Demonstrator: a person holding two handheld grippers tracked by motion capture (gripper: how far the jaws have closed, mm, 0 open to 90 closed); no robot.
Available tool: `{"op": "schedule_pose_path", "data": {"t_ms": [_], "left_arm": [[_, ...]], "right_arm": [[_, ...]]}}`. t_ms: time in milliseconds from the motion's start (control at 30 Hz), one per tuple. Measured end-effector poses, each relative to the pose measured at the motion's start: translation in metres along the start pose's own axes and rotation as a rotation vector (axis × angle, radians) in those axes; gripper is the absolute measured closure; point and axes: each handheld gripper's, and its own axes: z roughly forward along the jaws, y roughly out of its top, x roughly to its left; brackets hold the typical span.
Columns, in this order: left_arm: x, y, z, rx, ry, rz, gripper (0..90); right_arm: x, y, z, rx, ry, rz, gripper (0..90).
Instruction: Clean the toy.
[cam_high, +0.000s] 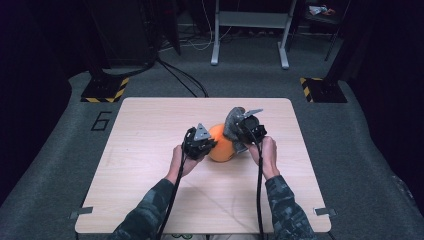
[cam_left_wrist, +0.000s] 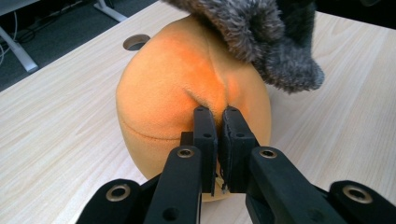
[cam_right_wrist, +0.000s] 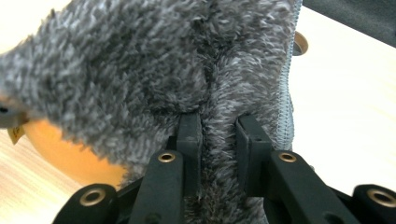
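**Orange plush pinched on one side, grey fur cover on the other**

Near the middle of the wooden table (cam_high: 150, 200), between the two tools: an orange plush ball (cam_high: 221, 143). Against its left side, the left gripper (cam_left_wrist: 217, 122), jaws pressed together on a fold of the orange fabric, which puckers just ahead of the tips. Over the ball's top and right flank, a grey furry cover (cam_right_wrist: 154, 70), draped partly across the orange. At that right side, slightly higher, the right gripper (cam_right_wrist: 218, 128), jaws clamped on a ridge of the grey fur. Both hands close behind, near the table's centre.
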Motion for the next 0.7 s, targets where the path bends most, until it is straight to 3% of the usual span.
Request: {"op": "schedule_pose_path", "data": {"t_ms": [233,400,700], "left_arm": [[0.006,-0.003,-0.002,-0.006,0.006,-0.035,86.0],[0.007,-0.004,-0.002,-0.003,0.021,-0.03,86.0],[0.012,-0.01,-0.005,-0.012,0.029,-0.066,85.9]], "right_arm": [[-0.007,-0.014,-0.022,-0.043,-0.008,0.019,73.5],[-0.014,-0.027,-0.041,-0.058,-0.017,0.032,73.4],[-0.029,-0.053,-0.05,-0.011,-0.064,0.089,73.1]]}}
